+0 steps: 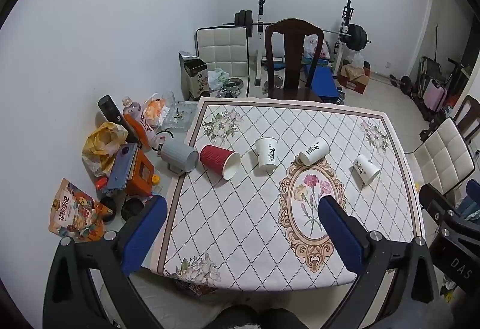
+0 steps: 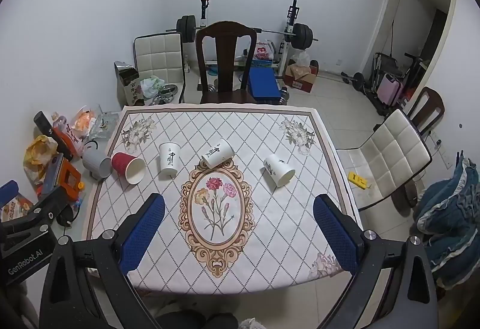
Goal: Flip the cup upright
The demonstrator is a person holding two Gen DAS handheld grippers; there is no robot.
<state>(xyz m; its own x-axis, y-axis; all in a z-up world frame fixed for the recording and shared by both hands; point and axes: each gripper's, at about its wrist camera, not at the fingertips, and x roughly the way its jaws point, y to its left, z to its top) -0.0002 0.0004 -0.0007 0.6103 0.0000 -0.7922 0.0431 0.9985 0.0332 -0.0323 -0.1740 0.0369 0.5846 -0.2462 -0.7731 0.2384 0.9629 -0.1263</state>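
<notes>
Tablecloth (image 2: 270,239): white ground, dotted black diamond lattice, brown border, beige scrolled oval enclosing red, pink and yellow carnations; grey-pink flowers are printed at the corners. Red cup (image 1: 219,161): ribbed red outside, white inside. Three white cups (image 1: 266,154) (image 1: 314,150) (image 1: 365,169): black calligraphy is noted. Grey cup (image 1: 179,155): ribbed grey. Gripper pads (image 2: 142,234): textured blue on black frames.
</notes>
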